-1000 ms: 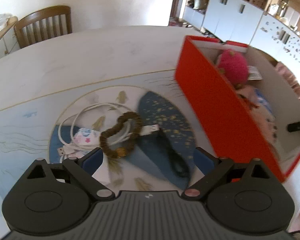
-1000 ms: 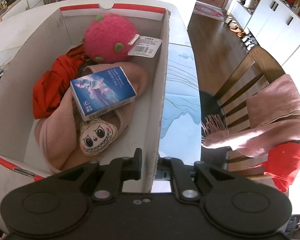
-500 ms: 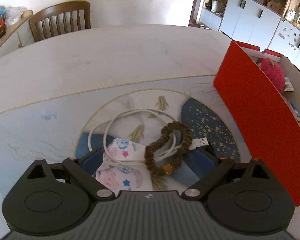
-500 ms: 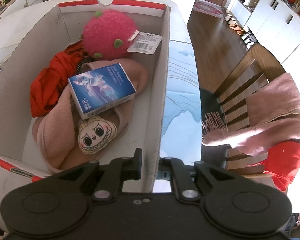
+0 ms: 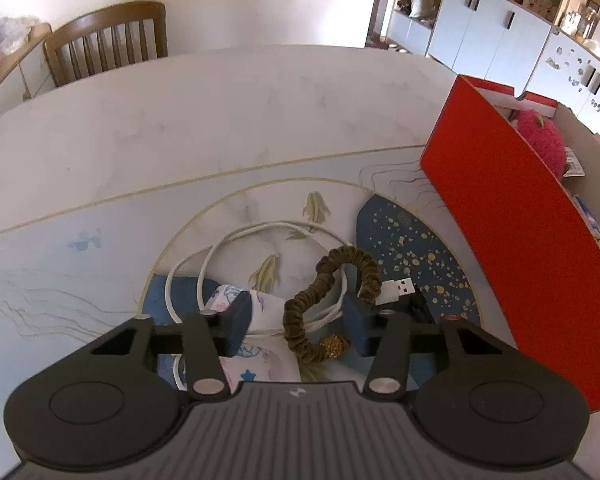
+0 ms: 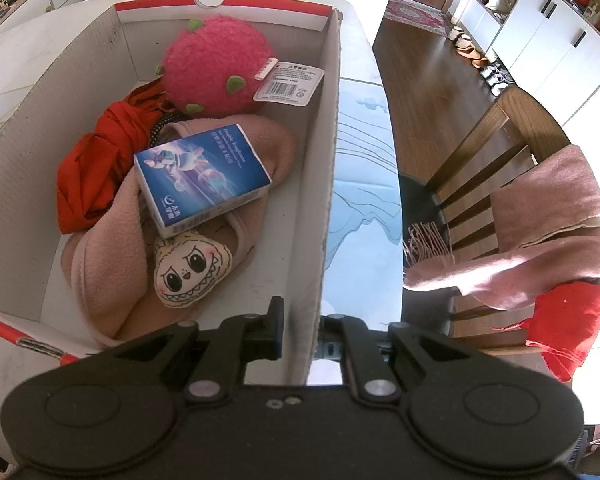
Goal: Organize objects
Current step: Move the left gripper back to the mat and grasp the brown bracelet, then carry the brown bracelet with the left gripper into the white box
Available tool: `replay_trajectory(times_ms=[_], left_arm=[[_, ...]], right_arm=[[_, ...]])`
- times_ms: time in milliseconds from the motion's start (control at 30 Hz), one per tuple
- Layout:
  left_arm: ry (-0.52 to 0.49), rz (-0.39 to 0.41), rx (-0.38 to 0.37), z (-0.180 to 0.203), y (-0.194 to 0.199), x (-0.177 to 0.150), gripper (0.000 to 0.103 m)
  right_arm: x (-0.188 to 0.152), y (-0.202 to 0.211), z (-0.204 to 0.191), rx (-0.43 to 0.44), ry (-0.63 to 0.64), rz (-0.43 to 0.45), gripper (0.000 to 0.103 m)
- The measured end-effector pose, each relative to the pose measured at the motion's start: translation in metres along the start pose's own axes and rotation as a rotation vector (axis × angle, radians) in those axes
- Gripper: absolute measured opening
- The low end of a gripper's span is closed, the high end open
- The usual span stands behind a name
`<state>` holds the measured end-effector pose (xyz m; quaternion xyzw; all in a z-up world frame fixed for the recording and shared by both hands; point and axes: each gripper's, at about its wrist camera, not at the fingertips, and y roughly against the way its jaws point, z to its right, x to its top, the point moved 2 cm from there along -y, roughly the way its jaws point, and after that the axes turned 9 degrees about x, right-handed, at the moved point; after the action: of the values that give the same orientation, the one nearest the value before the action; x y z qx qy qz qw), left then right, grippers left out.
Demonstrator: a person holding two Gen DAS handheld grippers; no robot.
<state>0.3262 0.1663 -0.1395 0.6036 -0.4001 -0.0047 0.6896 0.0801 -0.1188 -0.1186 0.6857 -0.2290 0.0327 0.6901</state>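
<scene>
Closing left gripper (image 5: 296,326) around scrunchie (image 5: 324,312), seemingly untouched.

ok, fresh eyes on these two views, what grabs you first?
The red box at the table's right, with a pink plush at its far end and a blue carton mid-box on pink cloth. Then the left claw closing around a brown scrunchie tangled with a white cable. The right claw is clamped on the box wall.
</scene>
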Motion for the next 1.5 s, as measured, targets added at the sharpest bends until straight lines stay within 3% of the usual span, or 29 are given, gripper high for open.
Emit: replay_trajectory(times_ms=[200,233,300,433,700,1067,1333,1500], left_arm=[[-0.008,-0.035,-0.004,0.003,-0.005,0.002,0.029],[-0.013,-0.034,-0.004,0.005,-0.004,0.002,0.019],[-0.018,-0.031,-0.004,0.006,-0.002,0.003,0.012],[-0.027,-0.018,-0.004,0.009,0.006,0.005,0.008],[0.0,0.033,-0.033,0.012,0.037,0.01,0.006],[-0.039,0.132,-0.158,0.04,0.102,0.027,0.006],[-0.12,0.214,-0.29,0.089,0.146,0.045,0.006],[-0.181,0.227,-0.343,0.125,0.15,0.054,0.006]], right_arm=[[0.0,0.0,0.0,-0.001,0.002,0.001,0.009],[-0.001,0.0,0.0,-0.001,0.002,0.002,0.009],[-0.001,0.0,0.001,-0.001,0.002,0.002,0.009],[-0.001,0.0,0.001,-0.001,0.003,0.003,0.009],[-0.002,0.0,0.001,0.003,0.006,0.01,0.009],[-0.002,0.0,0.001,0.004,0.023,0.017,0.006],[-0.004,0.001,0.002,0.013,0.029,0.023,0.006],[-0.004,0.001,0.001,0.013,0.037,0.028,0.006]])
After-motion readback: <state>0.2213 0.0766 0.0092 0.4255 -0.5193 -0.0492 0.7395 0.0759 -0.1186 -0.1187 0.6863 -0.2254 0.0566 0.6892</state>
